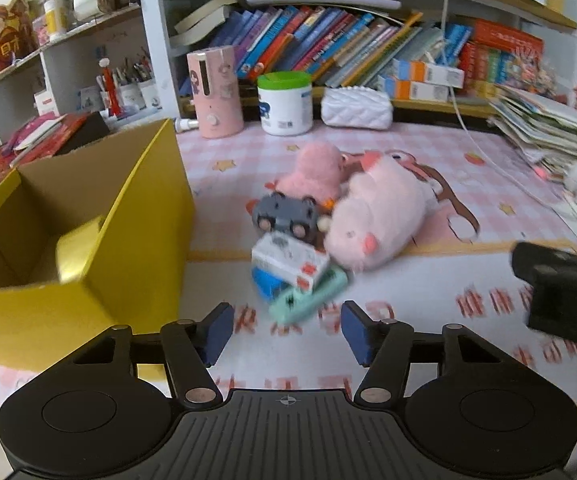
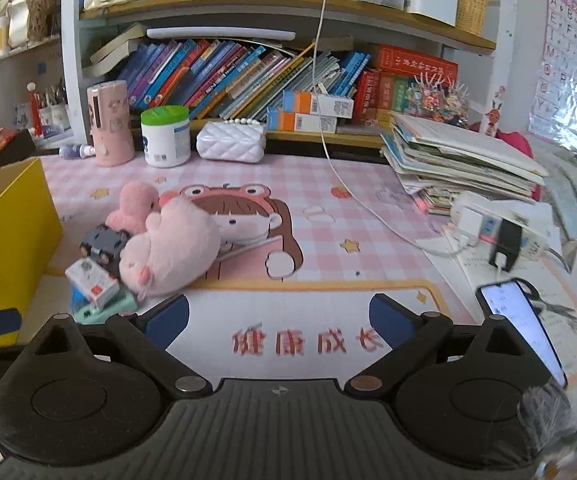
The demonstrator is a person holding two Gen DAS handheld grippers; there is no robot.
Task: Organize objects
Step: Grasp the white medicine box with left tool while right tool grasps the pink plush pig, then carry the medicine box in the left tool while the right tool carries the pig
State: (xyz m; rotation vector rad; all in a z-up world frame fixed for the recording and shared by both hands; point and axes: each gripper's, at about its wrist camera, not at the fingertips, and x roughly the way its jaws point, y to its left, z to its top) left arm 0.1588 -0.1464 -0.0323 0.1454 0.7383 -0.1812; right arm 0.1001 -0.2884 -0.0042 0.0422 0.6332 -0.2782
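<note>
A pile of things lies on the pink desk mat: a big pink plush pig (image 1: 376,220) (image 2: 168,256), a smaller pink plush (image 1: 316,172) (image 2: 136,204), a grey toy car (image 1: 284,216) (image 2: 102,244), a white box (image 1: 288,264) (image 2: 92,282) and a mint green flat item (image 1: 308,298) (image 2: 104,310). An open yellow cardboard box (image 1: 88,248) (image 2: 12,232) stands to the left. My left gripper (image 1: 288,330) is open and empty, just in front of the green item. My right gripper (image 2: 280,320) is open and empty, right of the pile; it also shows in the left wrist view (image 1: 564,296).
Bookshelves line the back. A pink humidifier (image 2: 110,124), a white tub with green lid (image 2: 166,136) and a white quilted bag (image 2: 232,142) stand at the back of the desk. A stack of books (image 2: 456,160), a power strip and a phone (image 2: 524,332) lie on the right. A white cable (image 2: 352,196) crosses the mat.
</note>
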